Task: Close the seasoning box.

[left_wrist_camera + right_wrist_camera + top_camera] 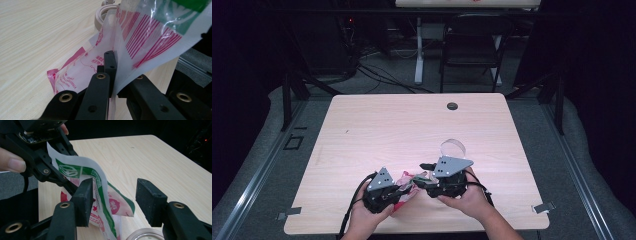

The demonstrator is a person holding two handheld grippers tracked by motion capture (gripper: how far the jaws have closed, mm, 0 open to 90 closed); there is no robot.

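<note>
A thin plastic bag (406,181) printed in red, white and green hangs just above the table's near edge. My left gripper (403,191) is shut on it; in the left gripper view the black jaws (112,65) pinch the film, and the bag (145,35) billows up to the right. My right gripper (421,176) faces it from the right, open. In the right gripper view its jaws (113,192) stand wide apart. The bag's green-edged flap (85,171) lies against the inner side of the left jaw, and the right jaw is clear of it.
A roll of clear tape (453,147) lies on the wooden table (412,115) just beyond the right gripper, and it appears again in the left gripper view (102,13). A dark grommet (452,106) sits near the far edge. A folding chair (472,45) stands behind the table.
</note>
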